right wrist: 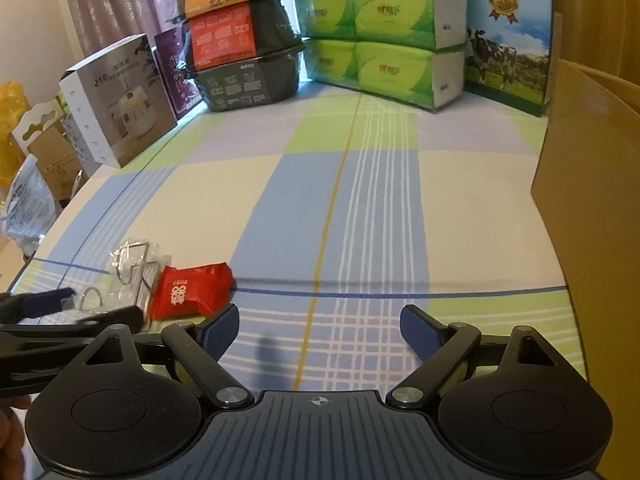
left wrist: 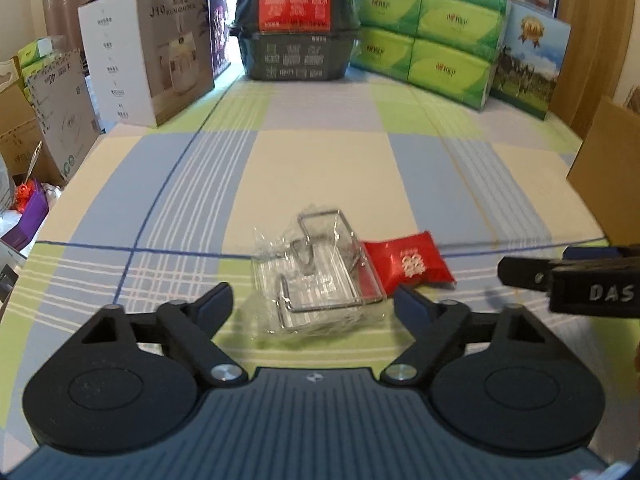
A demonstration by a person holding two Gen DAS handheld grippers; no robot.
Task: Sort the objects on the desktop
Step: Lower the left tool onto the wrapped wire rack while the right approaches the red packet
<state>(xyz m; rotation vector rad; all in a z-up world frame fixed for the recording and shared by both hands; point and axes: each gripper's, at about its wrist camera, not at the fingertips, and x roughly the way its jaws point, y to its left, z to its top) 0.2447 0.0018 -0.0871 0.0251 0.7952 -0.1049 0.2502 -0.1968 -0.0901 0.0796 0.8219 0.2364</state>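
Two items touch — red packet point(left wrist: 408, 266) beside wrapped wire rack point(left wrist: 320, 276).

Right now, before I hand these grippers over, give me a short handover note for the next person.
Left gripper: open, empty, lined up over the clear plastic packet of wire hooks at the near edge of the checked tablecloth.
Right gripper: open, empty, over bare cloth to the right of the items.
Red candy packet: lies against the hooks packet's right side.
Done: nothing visibly sorted; both items lie loose on the cloth.
Left: pick up each item and place it. A cardboard box stands at the right; whether it is the destination I cannot tell.
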